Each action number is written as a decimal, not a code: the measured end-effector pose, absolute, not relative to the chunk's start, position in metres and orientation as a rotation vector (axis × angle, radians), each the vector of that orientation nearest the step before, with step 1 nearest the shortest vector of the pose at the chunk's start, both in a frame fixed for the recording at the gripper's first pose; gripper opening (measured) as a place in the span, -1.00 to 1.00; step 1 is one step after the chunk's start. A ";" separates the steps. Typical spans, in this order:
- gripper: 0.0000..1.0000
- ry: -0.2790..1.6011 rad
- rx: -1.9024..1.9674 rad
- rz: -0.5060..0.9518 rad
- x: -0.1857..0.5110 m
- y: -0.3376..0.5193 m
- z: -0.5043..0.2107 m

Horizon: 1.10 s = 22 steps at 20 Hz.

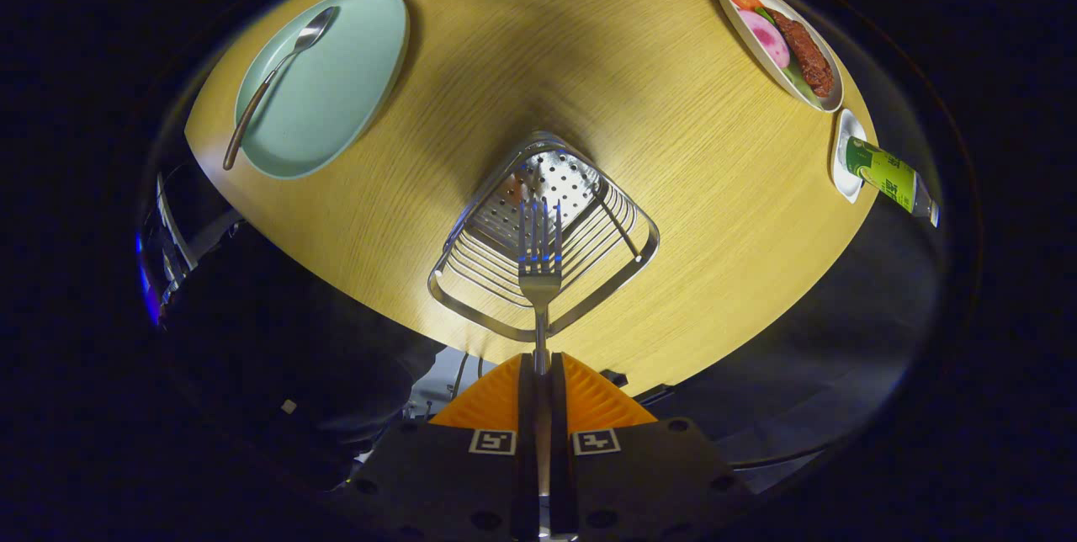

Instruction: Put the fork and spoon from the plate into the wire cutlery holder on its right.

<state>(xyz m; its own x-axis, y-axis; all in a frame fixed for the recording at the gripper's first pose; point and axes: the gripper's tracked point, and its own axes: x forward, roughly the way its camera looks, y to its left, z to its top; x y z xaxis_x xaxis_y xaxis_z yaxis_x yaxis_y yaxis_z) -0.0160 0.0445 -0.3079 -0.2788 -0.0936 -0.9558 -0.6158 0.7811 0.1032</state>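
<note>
The fork (539,260) is clamped by its handle between the closed fingers (542,369), tines over the wire cutlery holder (543,235) near the table (589,62) edge

No word, brand or number can be read. Two small square black-and-white coded markers (492,441) sit on the body of the hand-held gripper (543,369), one at either side of the clamped fork handle; they are patterns, not letters. At about two o'clock on the round wooden worktop (673,188), a green bottle (883,176) carries a label too small to read.
</note>
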 end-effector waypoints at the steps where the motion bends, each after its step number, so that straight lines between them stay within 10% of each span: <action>1: -0.76 1.802 -0.538 0.556 -0.016 0.046 -0.309; 13: 1.00 1.322 -0.203 0.373 0.028 0.051 -0.290; 22: 0.98 0.897 0.155 0.385 0.023 0.171 -0.177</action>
<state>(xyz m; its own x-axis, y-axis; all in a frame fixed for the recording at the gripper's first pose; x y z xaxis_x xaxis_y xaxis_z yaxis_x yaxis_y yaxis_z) 0.0226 0.1708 -0.1765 0.5613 0.3896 -0.7302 -0.2619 0.9205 0.2898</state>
